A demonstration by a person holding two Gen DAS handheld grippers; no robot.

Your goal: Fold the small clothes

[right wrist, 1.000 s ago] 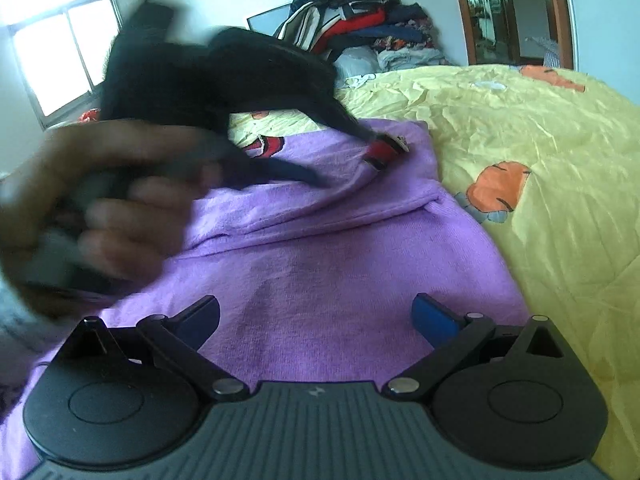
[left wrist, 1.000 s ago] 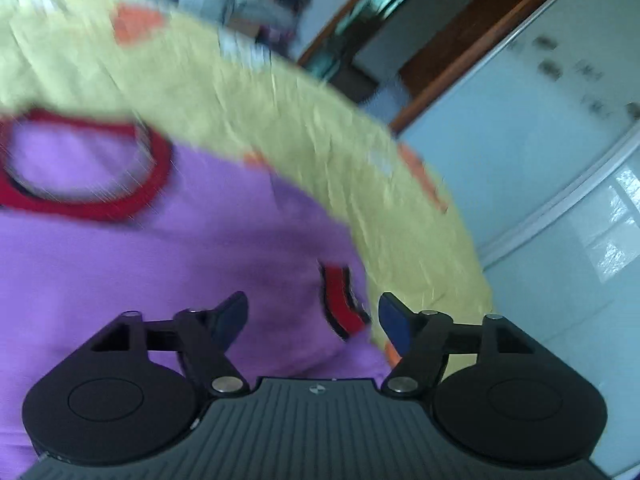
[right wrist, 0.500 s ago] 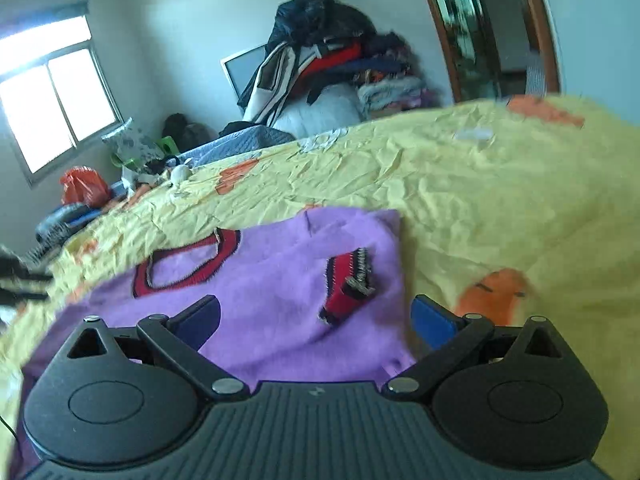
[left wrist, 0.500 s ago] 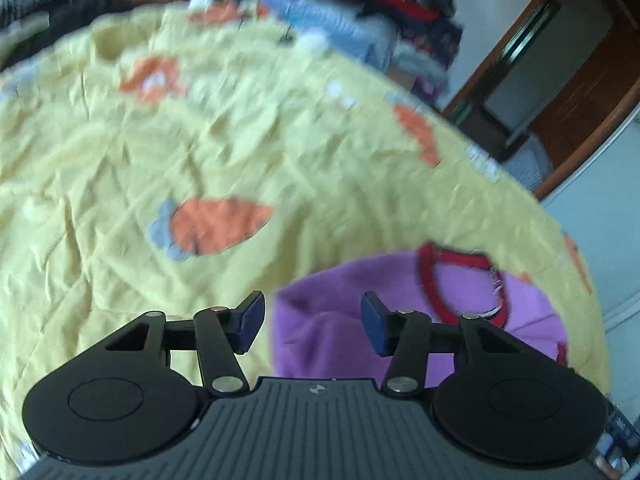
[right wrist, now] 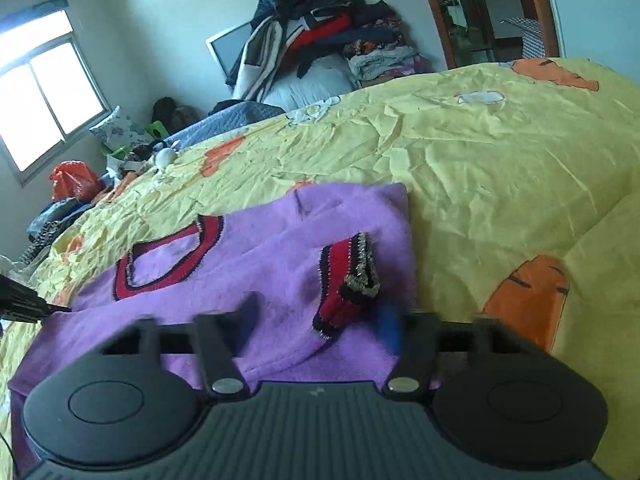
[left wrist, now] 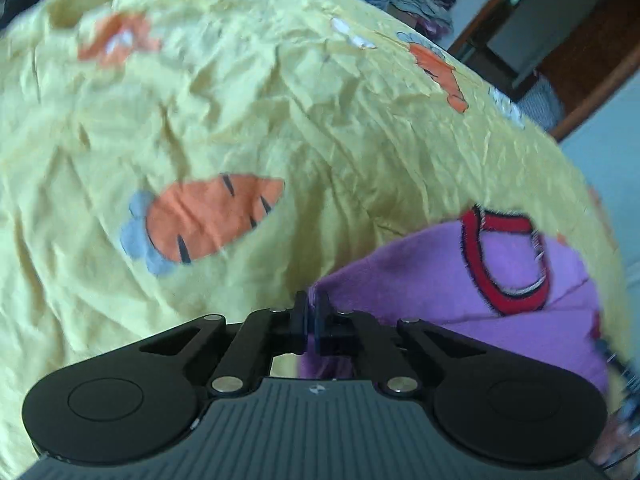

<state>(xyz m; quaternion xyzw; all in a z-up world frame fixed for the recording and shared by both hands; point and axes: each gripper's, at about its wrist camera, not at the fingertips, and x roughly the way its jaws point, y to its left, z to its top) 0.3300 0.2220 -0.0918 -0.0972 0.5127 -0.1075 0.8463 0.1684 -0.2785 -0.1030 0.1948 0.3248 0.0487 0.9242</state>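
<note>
In the left wrist view the left gripper [left wrist: 311, 322] has its two jaws pressed together, with almost no gap between them. Directly at the tips begins the corner of the purple sweater [left wrist: 460, 280], and it seems that a thin edge of the cloth is pinched between them, although the picture is too blurred to be sure. From these jaws the sweater spreads to the right and a little forward, and its red neckline [left wrist: 500, 264] lies further to the right of the tips. To the left of the jaws and beyond them there is only the yellow bedsheet [left wrist: 280, 120] with an orange carrot print [left wrist: 208, 216].

In the right wrist view the right gripper [right wrist: 320, 320] is blurred. Its jaws stand apart, and between them lies the purple cloth with the red sleeve cuff [right wrist: 348, 280], just in front of the right jaw. I cannot tell if the pads already touch the cloth. The long axis of the sweater runs from these jaws to the left and forward, towards the neckline, and at the far left edge the dark tip of the other tool meets the cloth. Behind the bed there is a pile of clothes [right wrist: 320, 28] against the wall.

I judge that both grippers are at opposite ends of the same near edge, so the coming fold depends on lifting this edge forward, over the neckline
</note>
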